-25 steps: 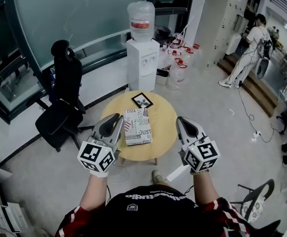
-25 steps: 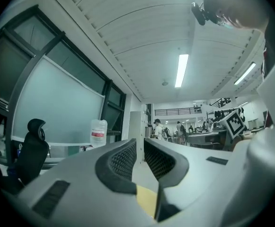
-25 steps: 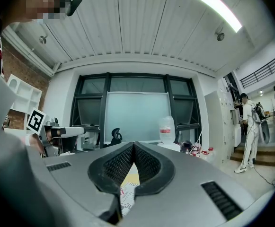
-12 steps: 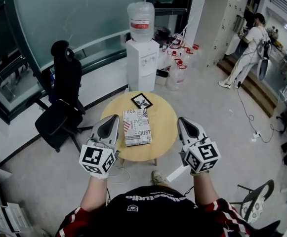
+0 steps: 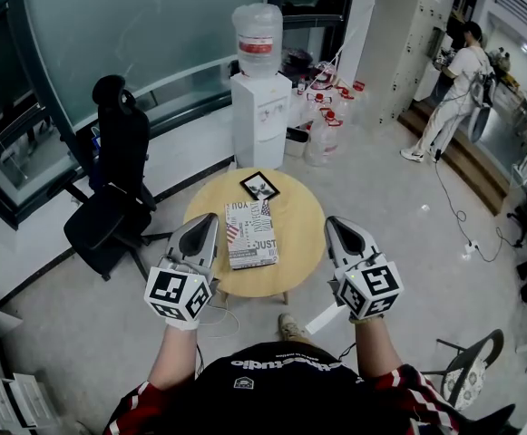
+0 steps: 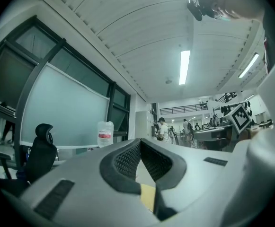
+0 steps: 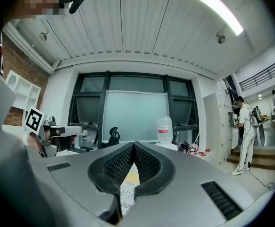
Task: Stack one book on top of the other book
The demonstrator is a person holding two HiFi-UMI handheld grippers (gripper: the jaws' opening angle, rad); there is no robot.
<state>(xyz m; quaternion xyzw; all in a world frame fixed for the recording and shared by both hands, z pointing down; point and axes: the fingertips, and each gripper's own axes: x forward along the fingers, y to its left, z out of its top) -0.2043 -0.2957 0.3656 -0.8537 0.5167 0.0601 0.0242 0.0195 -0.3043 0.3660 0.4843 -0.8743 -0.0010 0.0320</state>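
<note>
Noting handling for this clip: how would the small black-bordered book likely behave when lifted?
The small book looks thin and much smaller than the lettered book, so probably light. It lies flat on the table, so it may slide before an edge lifts.

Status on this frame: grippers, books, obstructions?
Left gripper shut, empty; right gripper shut, empty. Large book and small book flat on table, unstacked. Nothing blocking.

A round wooden tabletop stands on the pale grey floor, with a black office chair to its left and a white water dispenser beyond it. Tall frosted glass panels in dark frames close the far side. Strip lights glow on the ribbed ceiling.
</note>
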